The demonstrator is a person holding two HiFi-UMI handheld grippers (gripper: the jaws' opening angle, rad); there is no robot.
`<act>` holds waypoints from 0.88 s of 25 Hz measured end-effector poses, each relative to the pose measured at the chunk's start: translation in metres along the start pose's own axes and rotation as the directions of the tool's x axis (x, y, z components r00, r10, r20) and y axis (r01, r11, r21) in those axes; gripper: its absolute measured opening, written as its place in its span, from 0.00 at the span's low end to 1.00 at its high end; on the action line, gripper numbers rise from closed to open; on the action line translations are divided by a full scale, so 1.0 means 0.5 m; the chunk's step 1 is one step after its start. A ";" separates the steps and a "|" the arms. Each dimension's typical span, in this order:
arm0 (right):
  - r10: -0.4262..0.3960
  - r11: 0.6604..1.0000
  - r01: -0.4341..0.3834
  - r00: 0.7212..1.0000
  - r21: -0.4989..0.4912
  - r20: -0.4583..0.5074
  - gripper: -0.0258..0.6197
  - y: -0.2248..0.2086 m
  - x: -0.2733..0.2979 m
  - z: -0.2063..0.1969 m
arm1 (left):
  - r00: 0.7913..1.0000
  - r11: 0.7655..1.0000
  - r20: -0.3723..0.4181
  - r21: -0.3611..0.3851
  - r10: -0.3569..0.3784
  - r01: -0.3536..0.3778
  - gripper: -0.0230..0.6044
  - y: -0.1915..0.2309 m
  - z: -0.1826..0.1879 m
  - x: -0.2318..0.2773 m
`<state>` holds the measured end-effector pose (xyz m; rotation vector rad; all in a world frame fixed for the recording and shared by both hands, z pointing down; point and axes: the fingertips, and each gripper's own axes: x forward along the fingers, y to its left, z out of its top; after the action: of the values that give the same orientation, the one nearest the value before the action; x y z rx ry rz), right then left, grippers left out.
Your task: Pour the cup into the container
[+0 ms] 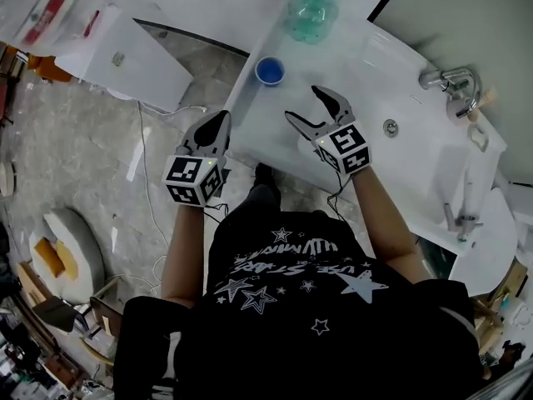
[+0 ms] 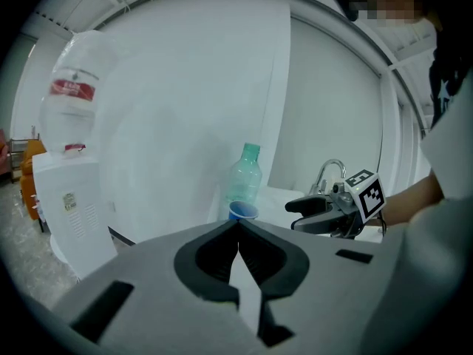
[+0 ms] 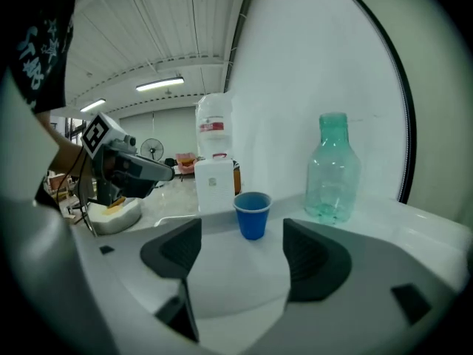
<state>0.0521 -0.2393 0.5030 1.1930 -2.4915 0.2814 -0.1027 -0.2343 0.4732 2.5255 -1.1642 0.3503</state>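
Approach: right hand-held gripper (image 3: 242,246) (spread, empty) faces the cup (image 3: 252,214) just ahead; left hand-held gripper (image 2: 238,231) is pressed together. Next: advance, clamp gently, since its fill level seems unclear.

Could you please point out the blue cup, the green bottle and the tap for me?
blue cup (image 3: 252,217): right gripper view, on the middle of its side wall.
green bottle (image 3: 332,172): right gripper view, on its clear body below the neck.
tap (image 1: 447,79): head view, on its metal spout.
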 end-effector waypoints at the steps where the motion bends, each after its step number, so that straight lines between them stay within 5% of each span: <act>1: -0.003 1.000 0.003 1.000 -0.012 -0.004 0.57 -0.003 0.015 0.001 | 1.000 1.000 -0.006 0.002 -0.008 0.008 0.05 0.010 0.003 0.009; 22: 0.036 0.999 -0.038 0.997 -0.027 -0.070 0.61 -0.013 0.218 -0.012 | 0.989 0.993 -0.090 0.010 -0.114 0.116 0.05 0.127 0.018 0.122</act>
<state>-0.0045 -0.3187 0.5530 1.1083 -2.4514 0.2914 -0.1120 -0.3184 0.4997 2.5485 -0.9818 0.4396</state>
